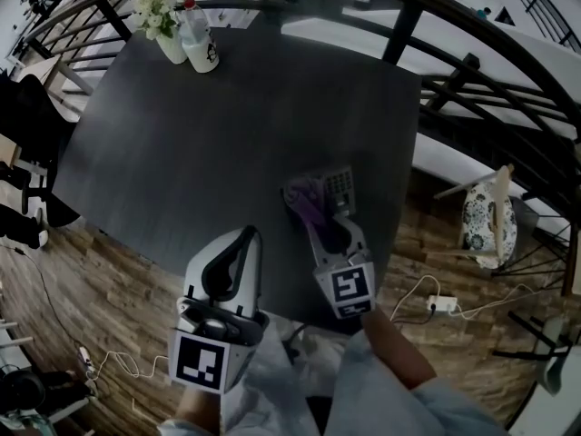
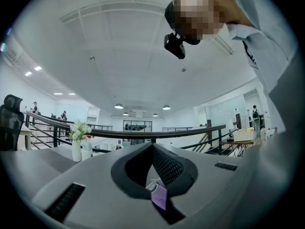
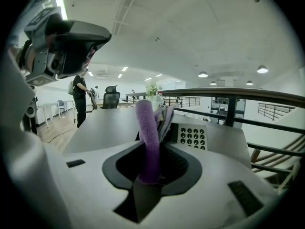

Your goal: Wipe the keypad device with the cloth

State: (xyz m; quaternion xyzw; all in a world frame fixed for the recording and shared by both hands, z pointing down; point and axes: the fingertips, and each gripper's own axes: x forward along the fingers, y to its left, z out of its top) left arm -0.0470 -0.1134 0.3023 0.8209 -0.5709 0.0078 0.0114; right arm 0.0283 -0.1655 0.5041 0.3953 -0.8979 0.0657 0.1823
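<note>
Far left corner of the bench [image 1: 227, 125]: white vase [image 1: 171, 49] of flowers, with a red-capped bottle [image 1: 201, 45] touching it on the right. Both are well apart from the work area.

Left claw [image 1: 245, 236]: at the near bench edge, tips just over the dark top, pointing away from the person. It is tilted up, since its own view takes in the ceiling and the person's head above. Claw clenched, pads meeting along one ridge. A small purple-and-white scrap [image 2: 159, 194] shows low in the slot between the pads, and I can't tell what it is. Nothing else is in it.

Purple cloth [image 1: 304, 200]: bunched near the right side of the bench, toward the near edge. The right claw [image 1: 320, 227] is clamped on it. In the right gripper view a rolled fold stands up out of the closed pads, with more folds behind.

Keypad device [image 1: 339, 185]: flat on the bench just right of the cloth, key grid facing up. The cloth sits at its left edge and hides part of that edge. Contact looks likely, but I can't confirm it. The key area itself is uncovered.

Right, off the bench: wood floor with a white power strip [image 1: 442, 303] and cable, a patterned seat [image 1: 479, 221], and a dark railing [image 1: 472, 25] curving round the back.
</note>
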